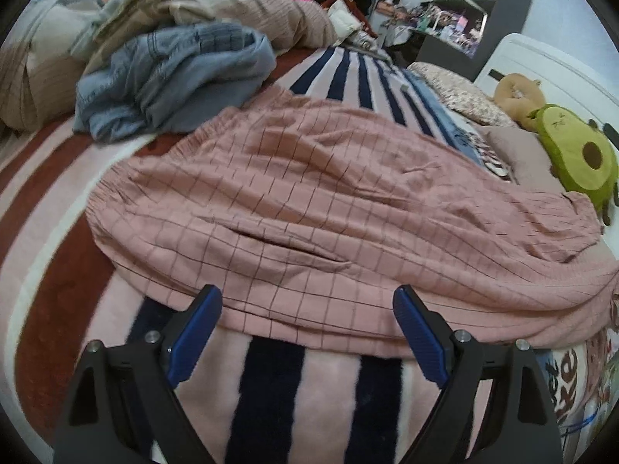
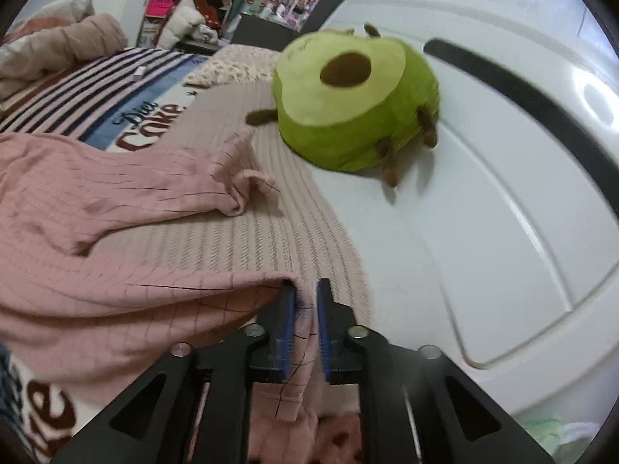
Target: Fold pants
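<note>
Lying limp on the bed [image 1: 54,270], the soft pants [image 1: 309,201] are wrinkling easily; your left claw [image 1: 307,332] is hovering wide apart, your right claw [image 2: 306,328] is pinching a hem loosely, so grip the thick edges.

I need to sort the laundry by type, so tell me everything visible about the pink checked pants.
The pink pants look like soft, thin fabric with a dark grid pattern. They lie spread and wrinkled across the striped blanket, gathered waistband toward the jeans. One leg end lies between the right gripper fingers, the other crumpled beside the avocado toy.
</note>
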`<act>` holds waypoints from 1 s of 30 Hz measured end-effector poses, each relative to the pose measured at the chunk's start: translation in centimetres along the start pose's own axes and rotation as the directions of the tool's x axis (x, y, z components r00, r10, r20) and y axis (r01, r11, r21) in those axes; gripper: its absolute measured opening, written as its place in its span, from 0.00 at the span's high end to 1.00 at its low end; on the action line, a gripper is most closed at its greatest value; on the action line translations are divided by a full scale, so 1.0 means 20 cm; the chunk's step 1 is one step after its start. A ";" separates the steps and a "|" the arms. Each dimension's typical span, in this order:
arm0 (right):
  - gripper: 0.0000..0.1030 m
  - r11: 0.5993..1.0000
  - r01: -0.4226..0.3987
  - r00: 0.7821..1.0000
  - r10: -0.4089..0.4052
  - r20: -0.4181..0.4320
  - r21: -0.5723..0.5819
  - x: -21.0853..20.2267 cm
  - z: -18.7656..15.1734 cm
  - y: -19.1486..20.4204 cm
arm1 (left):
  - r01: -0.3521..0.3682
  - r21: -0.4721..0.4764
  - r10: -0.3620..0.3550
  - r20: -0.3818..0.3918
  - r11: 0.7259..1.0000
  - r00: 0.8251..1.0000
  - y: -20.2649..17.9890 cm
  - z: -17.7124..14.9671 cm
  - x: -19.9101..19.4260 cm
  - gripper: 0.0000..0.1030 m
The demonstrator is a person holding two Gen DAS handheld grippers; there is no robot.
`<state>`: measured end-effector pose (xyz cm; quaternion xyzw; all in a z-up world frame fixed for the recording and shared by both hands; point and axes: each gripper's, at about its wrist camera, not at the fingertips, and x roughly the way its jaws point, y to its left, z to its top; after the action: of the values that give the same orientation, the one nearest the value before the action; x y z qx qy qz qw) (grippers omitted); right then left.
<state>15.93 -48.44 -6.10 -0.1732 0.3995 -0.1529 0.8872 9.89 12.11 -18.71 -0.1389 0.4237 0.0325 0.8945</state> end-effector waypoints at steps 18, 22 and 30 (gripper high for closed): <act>0.30 0.849 -0.465 0.884 0.463 0.071 0.252 -0.28 -0.18 -0.03 | 0.058 -0.119 -0.053 0.037 0.991 0.998 0.16 -0.02 -0.12 0.12; 0.30 0.783 -0.518 0.833 0.553 -0.006 0.344 -0.20 -0.40 0.14 | 0.114 -0.144 -0.112 0.016 0.983 0.994 0.17 -0.04 -0.07 0.12; 0.35 0.579 -0.617 0.692 0.722 0.018 0.533 -0.04 -0.71 0.40 | 0.179 -0.171 -0.181 0.007 0.969 0.983 0.16 -0.03 0.03 0.12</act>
<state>5.64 -43.60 -17.87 0.2434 0.4683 0.0807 0.8455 9.27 15.02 -20.27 -0.2531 0.4091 -0.0133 0.8766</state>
